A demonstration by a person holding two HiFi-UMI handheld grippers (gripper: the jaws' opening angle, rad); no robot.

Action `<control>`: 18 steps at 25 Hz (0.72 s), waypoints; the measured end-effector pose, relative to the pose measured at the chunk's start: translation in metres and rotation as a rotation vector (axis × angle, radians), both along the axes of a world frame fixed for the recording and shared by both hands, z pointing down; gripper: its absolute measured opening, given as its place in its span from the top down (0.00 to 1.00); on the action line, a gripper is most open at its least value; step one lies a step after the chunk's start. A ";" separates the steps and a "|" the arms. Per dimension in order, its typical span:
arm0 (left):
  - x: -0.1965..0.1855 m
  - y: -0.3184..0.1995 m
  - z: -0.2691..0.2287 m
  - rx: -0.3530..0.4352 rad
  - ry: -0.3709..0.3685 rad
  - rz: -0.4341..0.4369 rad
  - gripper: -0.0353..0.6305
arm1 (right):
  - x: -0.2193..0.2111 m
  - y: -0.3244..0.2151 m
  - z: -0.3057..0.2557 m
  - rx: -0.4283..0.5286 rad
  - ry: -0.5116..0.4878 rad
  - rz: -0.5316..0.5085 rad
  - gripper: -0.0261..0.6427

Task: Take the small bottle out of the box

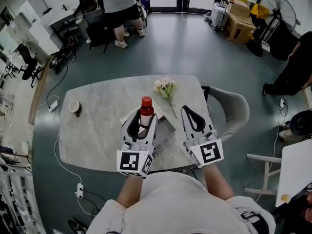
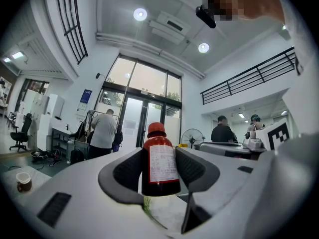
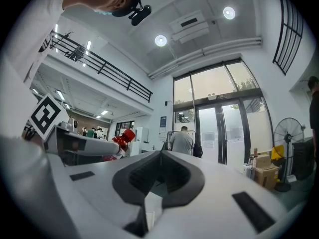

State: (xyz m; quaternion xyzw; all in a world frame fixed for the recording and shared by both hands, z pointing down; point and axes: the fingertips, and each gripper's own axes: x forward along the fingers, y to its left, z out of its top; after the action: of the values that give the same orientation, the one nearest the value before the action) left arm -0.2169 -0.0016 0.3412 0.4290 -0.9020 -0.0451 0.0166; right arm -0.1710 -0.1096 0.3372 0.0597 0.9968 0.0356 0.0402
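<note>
one small bottle [image 2: 160, 163], red-capped and upright, is gripped between the jaws of the left gripper [image 1: 143, 121]. it is held over the one open box [image 1: 165, 126] on the marble table [image 1: 97, 130]; whether its base is clear of the box cannot be told. the jaws of the right gripper [image 3: 159, 156] are closed together on nothing, just beside the box. one cup [image 1: 75, 107] and one bunch of flowers [image 1: 165, 87] are also seen on the table.

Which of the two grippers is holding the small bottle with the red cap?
The left gripper: its jaws are shut on the small bottle, held upright. The right gripper beside it has its jaws together with nothing between them.
</note>
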 end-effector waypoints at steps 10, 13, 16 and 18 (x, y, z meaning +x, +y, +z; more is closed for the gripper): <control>0.003 -0.002 -0.003 0.013 -0.004 0.003 0.61 | 0.003 -0.001 0.000 0.011 0.008 0.003 0.92; 0.003 -0.002 -0.003 0.013 -0.005 0.001 0.61 | 0.004 -0.003 0.000 0.015 0.011 0.010 0.92; 0.004 -0.003 -0.003 0.014 -0.007 0.001 0.61 | 0.005 -0.007 0.000 0.014 0.006 0.019 0.92; 0.004 -0.004 -0.003 0.015 -0.009 0.003 0.61 | 0.006 -0.008 0.000 0.015 0.003 0.023 0.92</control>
State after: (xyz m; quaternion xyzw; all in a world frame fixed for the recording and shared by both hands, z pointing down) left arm -0.2125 -0.0059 0.3383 0.4309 -0.9010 -0.0499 0.0095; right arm -0.1649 -0.1179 0.3371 0.0486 0.9972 0.0434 0.0381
